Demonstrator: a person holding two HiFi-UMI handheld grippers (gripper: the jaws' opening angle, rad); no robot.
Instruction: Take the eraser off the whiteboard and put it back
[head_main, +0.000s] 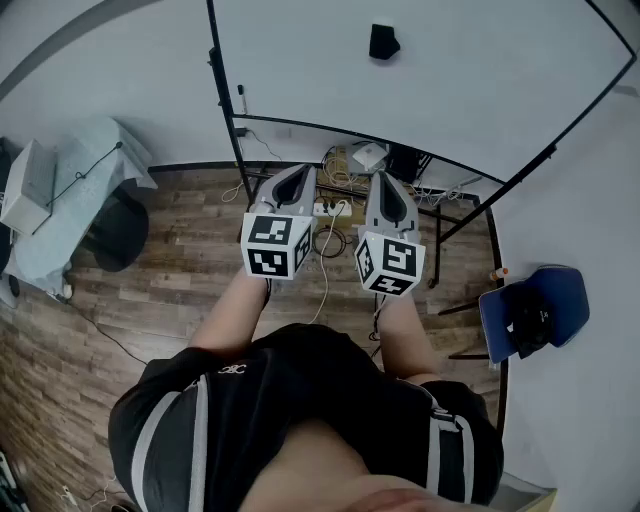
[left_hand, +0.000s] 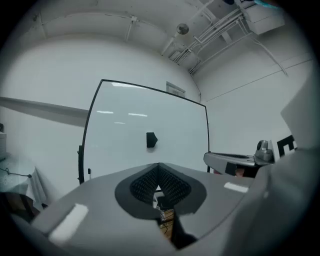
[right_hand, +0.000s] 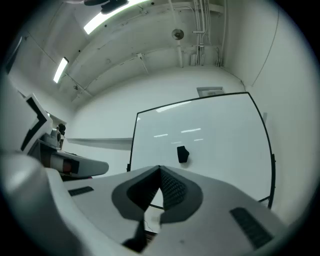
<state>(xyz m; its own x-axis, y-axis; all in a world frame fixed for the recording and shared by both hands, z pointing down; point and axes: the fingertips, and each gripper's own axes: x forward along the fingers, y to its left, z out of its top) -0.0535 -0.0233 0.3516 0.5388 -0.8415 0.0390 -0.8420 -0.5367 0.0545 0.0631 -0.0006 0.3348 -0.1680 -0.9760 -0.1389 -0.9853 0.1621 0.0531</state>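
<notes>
Right gripper (right_hand: 159, 172) jaws together and empty, whiteboard (right_hand: 215, 145) ahead, black eraser (right_hand: 183, 154) stuck on it

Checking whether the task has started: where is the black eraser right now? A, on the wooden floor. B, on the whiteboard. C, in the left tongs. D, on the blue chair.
B: the eraser sits on the whiteboard, away from the left tongs and right tongs, both closed with nothing between them.
</notes>
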